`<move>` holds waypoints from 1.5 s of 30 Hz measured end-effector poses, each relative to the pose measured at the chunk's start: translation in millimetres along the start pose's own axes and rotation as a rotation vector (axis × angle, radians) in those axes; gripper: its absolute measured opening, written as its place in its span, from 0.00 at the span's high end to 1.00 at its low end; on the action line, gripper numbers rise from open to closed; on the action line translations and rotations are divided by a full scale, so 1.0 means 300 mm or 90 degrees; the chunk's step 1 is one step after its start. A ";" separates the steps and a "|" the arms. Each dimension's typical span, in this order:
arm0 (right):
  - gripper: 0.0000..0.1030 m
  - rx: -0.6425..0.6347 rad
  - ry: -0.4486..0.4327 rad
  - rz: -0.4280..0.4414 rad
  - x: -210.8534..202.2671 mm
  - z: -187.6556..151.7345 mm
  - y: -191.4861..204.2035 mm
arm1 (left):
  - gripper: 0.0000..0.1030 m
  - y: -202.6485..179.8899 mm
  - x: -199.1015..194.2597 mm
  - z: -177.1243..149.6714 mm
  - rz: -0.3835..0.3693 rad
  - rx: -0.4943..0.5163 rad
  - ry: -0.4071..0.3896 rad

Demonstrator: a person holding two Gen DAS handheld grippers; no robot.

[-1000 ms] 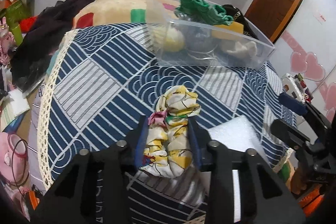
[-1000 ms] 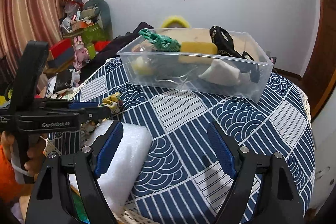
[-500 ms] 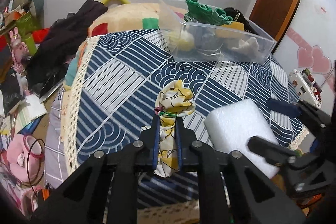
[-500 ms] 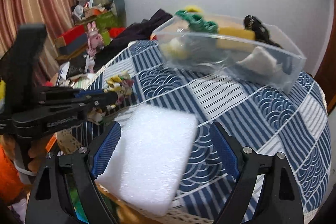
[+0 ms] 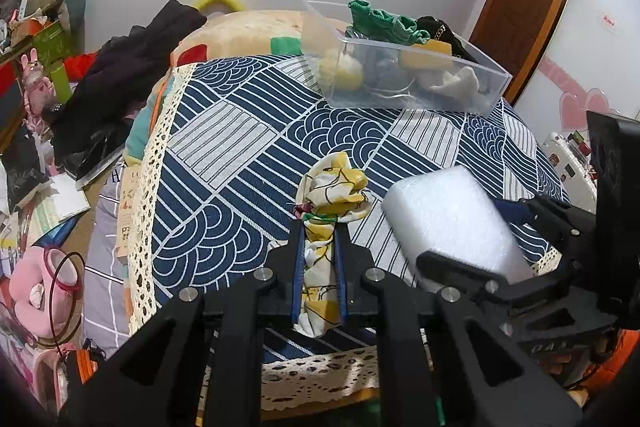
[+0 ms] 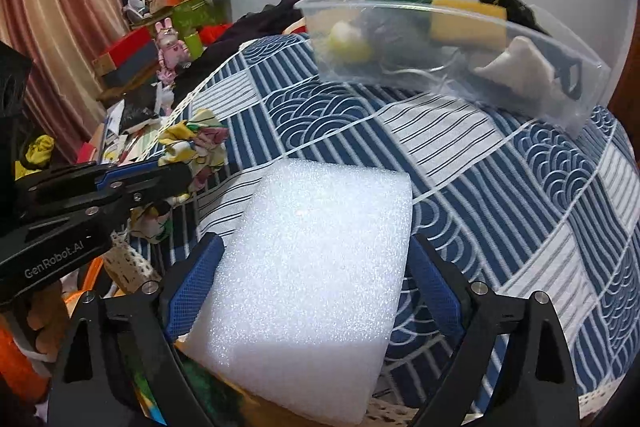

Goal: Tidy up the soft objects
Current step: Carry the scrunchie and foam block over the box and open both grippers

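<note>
Your left gripper (image 5: 318, 259) is pinching the floral cloth (image 5: 332, 195), which is bunched on the blue patterned tablecloth (image 5: 224, 155) near the front edge. Your right gripper (image 6: 312, 283) straddles the white foam block (image 6: 316, 267); the left pad touches it, but at the right pad I can't tell contact from the right view. Only the left view shows the foam's far end past the table edge. The clear bin (image 6: 460, 67) of soft items sits at the back.
</note>
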State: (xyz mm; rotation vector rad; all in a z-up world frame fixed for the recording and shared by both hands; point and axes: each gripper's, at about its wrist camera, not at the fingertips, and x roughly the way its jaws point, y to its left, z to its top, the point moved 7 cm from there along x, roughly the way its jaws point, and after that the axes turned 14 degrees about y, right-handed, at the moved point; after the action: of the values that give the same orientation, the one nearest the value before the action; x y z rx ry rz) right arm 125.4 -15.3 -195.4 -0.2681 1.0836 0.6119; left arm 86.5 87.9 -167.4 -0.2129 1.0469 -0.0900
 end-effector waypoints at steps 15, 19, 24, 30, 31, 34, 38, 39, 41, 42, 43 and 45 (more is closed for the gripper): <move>0.14 0.045 -0.142 -0.071 -0.234 0.092 -0.177 | 0.88 -0.094 -0.092 0.144 -0.001 0.035 -0.065; 0.14 0.073 -0.178 -0.082 -0.301 0.124 -0.265 | 0.88 -0.136 -0.140 0.231 -0.007 0.042 -0.103; 0.14 0.096 -0.223 -0.098 -0.374 0.177 -0.342 | 0.88 -0.176 -0.167 0.329 -0.025 0.045 -0.130; 0.14 0.089 -0.265 -0.126 -0.411 0.243 -0.365 | 0.88 -0.205 -0.158 0.452 0.005 0.062 -0.163; 0.14 0.084 -0.270 -0.133 -0.411 0.260 -0.362 | 0.88 -0.205 -0.152 0.465 0.011 0.063 -0.162; 0.14 0.074 -0.281 -0.138 -0.406 0.310 -0.363 | 0.87 -0.202 -0.127 0.521 0.020 0.063 -0.160; 0.14 0.068 -0.293 -0.146 -0.397 0.364 -0.380 | 0.87 -0.204 -0.084 0.591 -0.011 0.059 -0.147; 0.14 0.069 -0.296 -0.148 -0.397 0.371 -0.384 | 0.87 -0.209 -0.073 0.599 -0.017 0.060 -0.144; 0.14 0.073 -0.296 -0.147 -0.390 0.397 -0.399 | 0.87 -0.218 -0.027 0.623 -0.021 0.066 -0.132; 0.14 0.075 -0.296 -0.149 -0.385 0.402 -0.405 | 0.88 -0.217 -0.002 0.628 -0.016 0.065 -0.123; 0.14 0.076 -0.294 -0.150 -0.378 0.407 -0.410 | 0.87 -0.218 0.016 0.632 -0.015 0.064 -0.113; 0.14 0.075 -0.276 -0.147 -0.347 0.417 -0.422 | 0.87 -0.217 0.078 0.639 -0.016 0.061 -0.088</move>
State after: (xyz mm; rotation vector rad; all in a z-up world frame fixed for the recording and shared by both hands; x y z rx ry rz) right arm 258.9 -90.7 -57.2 -0.1458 0.6560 0.3727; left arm 266.0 45.5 -80.7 -0.1429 0.9005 -0.1457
